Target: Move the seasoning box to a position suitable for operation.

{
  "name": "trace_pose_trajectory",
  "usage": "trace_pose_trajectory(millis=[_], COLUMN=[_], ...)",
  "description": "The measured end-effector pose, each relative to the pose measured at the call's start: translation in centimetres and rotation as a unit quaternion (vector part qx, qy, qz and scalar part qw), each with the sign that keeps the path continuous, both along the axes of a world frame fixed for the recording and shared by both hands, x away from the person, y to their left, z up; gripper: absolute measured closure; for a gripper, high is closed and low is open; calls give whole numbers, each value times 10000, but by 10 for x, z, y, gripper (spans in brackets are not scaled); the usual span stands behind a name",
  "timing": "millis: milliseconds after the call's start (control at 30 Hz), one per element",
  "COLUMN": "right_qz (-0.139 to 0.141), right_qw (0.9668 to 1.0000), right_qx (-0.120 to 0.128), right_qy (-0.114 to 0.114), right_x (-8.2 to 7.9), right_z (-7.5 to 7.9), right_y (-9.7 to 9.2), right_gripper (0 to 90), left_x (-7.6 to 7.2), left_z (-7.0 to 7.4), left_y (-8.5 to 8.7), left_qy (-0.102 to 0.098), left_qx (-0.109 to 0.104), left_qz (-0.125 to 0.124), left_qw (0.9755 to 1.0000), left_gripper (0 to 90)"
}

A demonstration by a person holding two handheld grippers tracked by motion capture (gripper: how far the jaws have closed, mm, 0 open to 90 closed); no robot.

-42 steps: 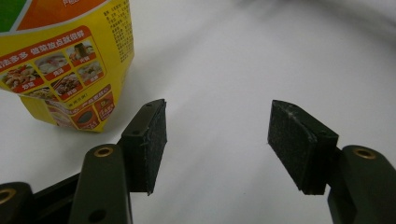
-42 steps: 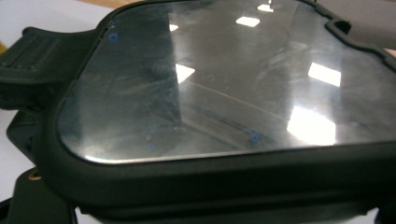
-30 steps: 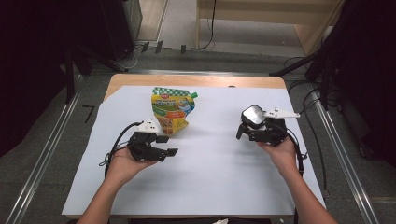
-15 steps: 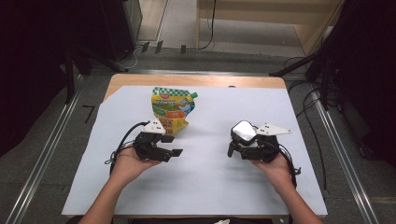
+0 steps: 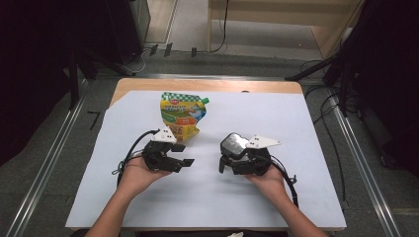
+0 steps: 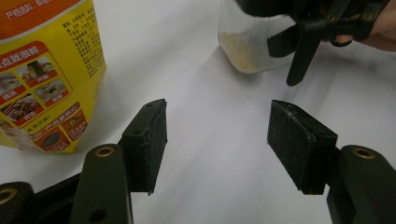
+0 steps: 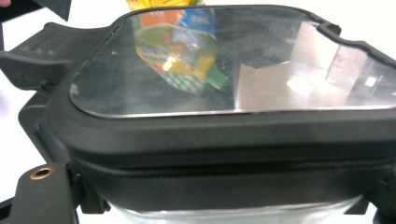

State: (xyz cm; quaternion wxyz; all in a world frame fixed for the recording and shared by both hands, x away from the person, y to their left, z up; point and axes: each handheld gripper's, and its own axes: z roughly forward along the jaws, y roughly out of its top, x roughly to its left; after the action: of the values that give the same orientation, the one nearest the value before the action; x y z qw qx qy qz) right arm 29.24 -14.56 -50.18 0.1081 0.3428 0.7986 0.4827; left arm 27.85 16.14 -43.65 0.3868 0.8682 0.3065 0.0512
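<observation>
1. I see the table (image 5: 306, 148) covered by a white sheet, with a strip of bare wood along its far edge.
2. A yellow and green seasoning pouch (image 5: 182, 116) lies flat near the far edge, left of the middle, its green cap toward the far right.
3. My right gripper (image 5: 236, 160) sits right of centre, nearer the near edge, and holds a clear jar with a shiny black-rimmed lid (image 5: 234, 144). Its jaws are closed on the jar's sides, and pale powder shows at the jar's bottom (image 6: 243, 56) in the left gripper view.
4. My left gripper (image 5: 184, 155) rests just near of the pouch, pointing toward the jar. Its jaws stand well apart with nothing between the pads (image 6: 294, 140), only white sheet.
</observation>
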Motion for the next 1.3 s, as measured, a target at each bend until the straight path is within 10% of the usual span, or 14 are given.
trace_pose_trajectory(millis=[600,1067,1300], right_qz=[156,131,144], right_qw=[9980,9986,9978], right_qx=[-511,-519,-614], right_qy=[-332,1,215], right_x=[-13,-19,-33], right_z=[-11,3,11], right_y=[15,3,-15], right_gripper=[157,143,194], left_x=[-2,5,6], left_z=[-2,-2,-1], left_y=[-7,-2,-5], left_qy=[11,105,265], left_qx=[2,-211,-319], left_qz=[-105,-124,-201], left_qw=[9999,9996,9989], left_gripper=[388,437,600])
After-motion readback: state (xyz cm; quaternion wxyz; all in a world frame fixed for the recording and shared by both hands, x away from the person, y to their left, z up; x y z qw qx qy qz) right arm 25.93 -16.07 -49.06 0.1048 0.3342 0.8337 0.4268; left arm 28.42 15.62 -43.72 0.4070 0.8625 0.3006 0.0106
